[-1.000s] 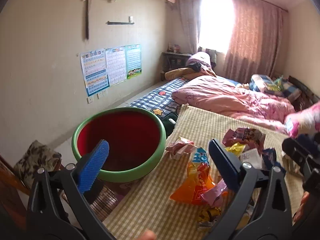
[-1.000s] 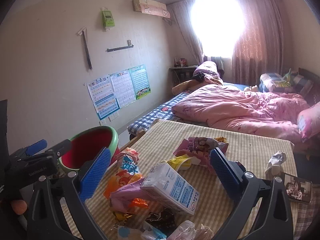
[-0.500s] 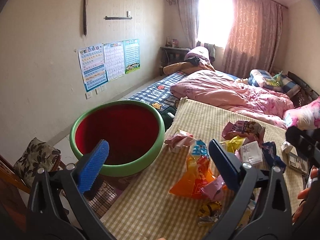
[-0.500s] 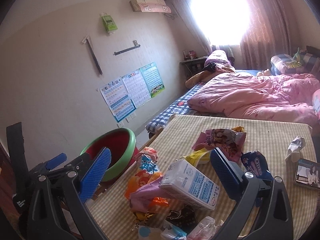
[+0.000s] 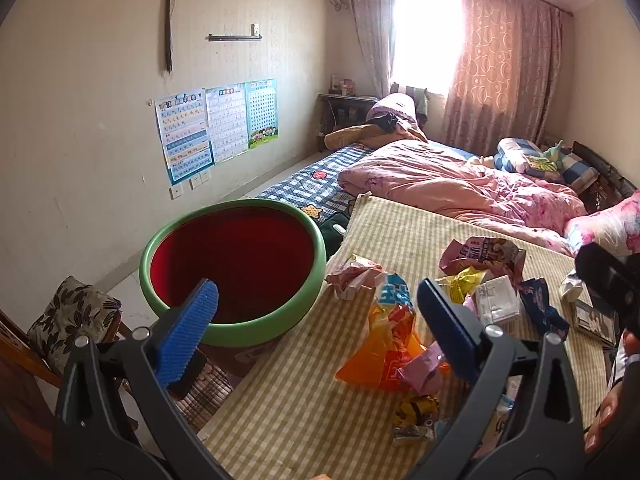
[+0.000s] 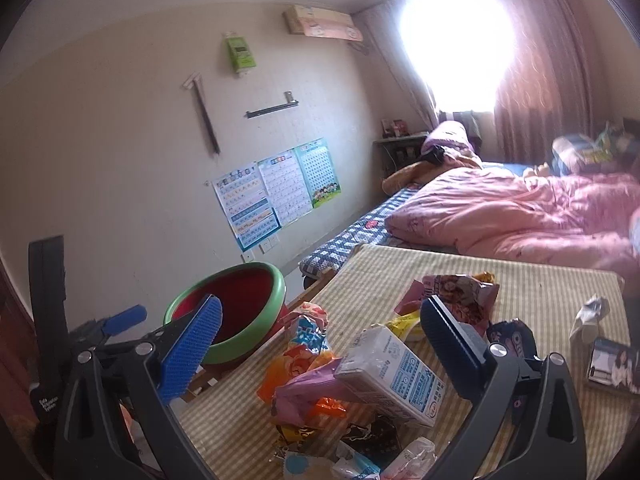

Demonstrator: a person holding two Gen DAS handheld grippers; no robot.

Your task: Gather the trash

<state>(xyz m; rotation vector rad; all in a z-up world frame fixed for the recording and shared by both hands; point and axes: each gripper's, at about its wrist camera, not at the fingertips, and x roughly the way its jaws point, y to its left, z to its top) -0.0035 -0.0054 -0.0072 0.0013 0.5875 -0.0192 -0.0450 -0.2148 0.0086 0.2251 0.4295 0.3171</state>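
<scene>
Trash is heaped on the checked table (image 5: 288, 412), within reach of both grippers, and none is held. Left gripper (image 5: 316, 324) has its fingers wide over the orange wrapper (image 5: 384, 352); right gripper (image 6: 320, 344) has its fingers wide too, above the white carton (image 6: 394, 376). Just beside the table's left edge stands the green basin (image 5: 236, 332), empty, likely there so wrappers can be dropped straight in. Beyond lies the pink bed (image 5: 460, 188). Only the right view shows the left gripper from outside and a phone (image 6: 612, 364) clearly; only the left view shows the basin's whole red inside.
</scene>
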